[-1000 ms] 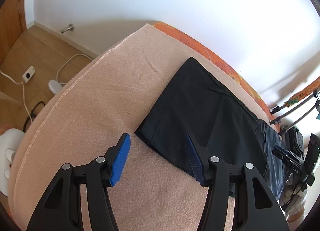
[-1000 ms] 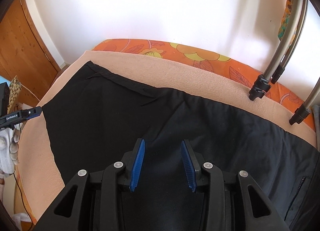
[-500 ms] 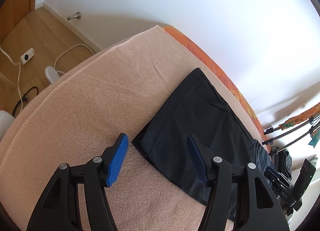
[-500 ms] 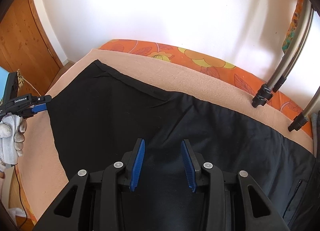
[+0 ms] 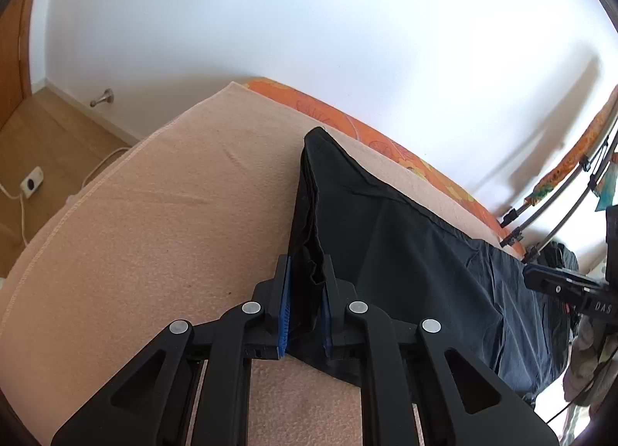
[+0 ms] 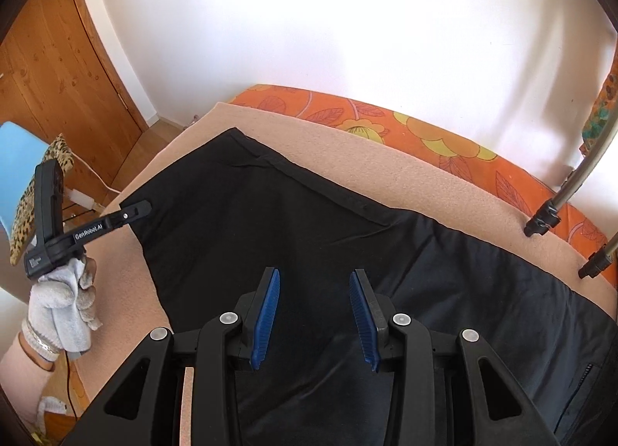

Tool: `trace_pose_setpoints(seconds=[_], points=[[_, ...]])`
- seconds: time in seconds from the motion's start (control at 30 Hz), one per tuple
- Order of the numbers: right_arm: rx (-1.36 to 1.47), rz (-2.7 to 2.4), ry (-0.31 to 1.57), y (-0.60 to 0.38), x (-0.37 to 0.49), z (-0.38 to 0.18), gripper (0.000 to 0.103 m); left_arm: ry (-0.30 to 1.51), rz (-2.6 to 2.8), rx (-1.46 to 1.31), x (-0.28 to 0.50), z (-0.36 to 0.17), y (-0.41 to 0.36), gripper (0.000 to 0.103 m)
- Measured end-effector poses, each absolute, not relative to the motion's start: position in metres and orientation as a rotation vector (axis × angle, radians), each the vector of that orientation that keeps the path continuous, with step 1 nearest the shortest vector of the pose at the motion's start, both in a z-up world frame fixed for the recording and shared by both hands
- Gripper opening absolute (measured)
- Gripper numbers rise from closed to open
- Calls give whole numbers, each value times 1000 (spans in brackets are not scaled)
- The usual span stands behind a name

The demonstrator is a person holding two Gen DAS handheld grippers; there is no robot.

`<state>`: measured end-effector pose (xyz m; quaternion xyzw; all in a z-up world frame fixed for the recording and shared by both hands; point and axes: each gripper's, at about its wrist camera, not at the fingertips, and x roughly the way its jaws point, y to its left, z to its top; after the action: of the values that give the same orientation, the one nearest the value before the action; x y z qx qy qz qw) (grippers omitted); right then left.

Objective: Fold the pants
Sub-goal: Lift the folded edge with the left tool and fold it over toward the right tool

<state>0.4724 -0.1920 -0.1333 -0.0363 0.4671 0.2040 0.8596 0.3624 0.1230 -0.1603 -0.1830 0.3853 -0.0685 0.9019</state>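
Black pants (image 5: 405, 252) lie flat along a peach blanket (image 5: 174, 214) on the bed, legs stacked. My left gripper (image 5: 305, 283) is shut on the near corner of the leg hem, and the cloth bunches up between its blue pads. In the right wrist view the pants (image 6: 309, 222) fill the middle, and the left gripper (image 6: 135, 210) shows at the hem's left corner. My right gripper (image 6: 313, 307) is open and empty, just above the pants at mid-length.
An orange floral sheet (image 6: 425, 137) runs along the white wall behind the blanket. Metal drying-rack legs (image 6: 548, 214) stand at the right. A wooden door (image 6: 58, 79), a chair with leopard-print cloth (image 6: 31, 191), floor cables and a socket (image 5: 33, 183) lie left of the bed.
My left gripper moved onto the hem corner and closed on it, lifting the cloth edge. The right gripper stayed open over the pants, with little movement.
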Motion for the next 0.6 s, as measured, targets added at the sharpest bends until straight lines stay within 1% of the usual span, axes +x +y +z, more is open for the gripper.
trace_pose_setpoints(seconds=[0.07,0.17,0.27,0.37,0.47,0.57,0.6], points=[[-34,459,1000,-178,483,-129,41,779,-180,-337,356,-158,111,11],[13,513,1022,-150,498,-124,51,764,-227,-293,349,-156,95,11],[9,542,1029,-117,515,-121,55,756,-257,-246,344,-156,82,11],[46,598,1088,-90,533,-130,64,755,-276,-210,342,-156,74,11],[81,573,1135,-75,548,-147,64,748,-286,-176,340,-155,70,11],[56,515,1156,-65,559,-161,63,756,-300,-178,340,-155,67,11],[53,496,1162,-64,560,-165,56,757,-307,-175,339,-154,66,11]])
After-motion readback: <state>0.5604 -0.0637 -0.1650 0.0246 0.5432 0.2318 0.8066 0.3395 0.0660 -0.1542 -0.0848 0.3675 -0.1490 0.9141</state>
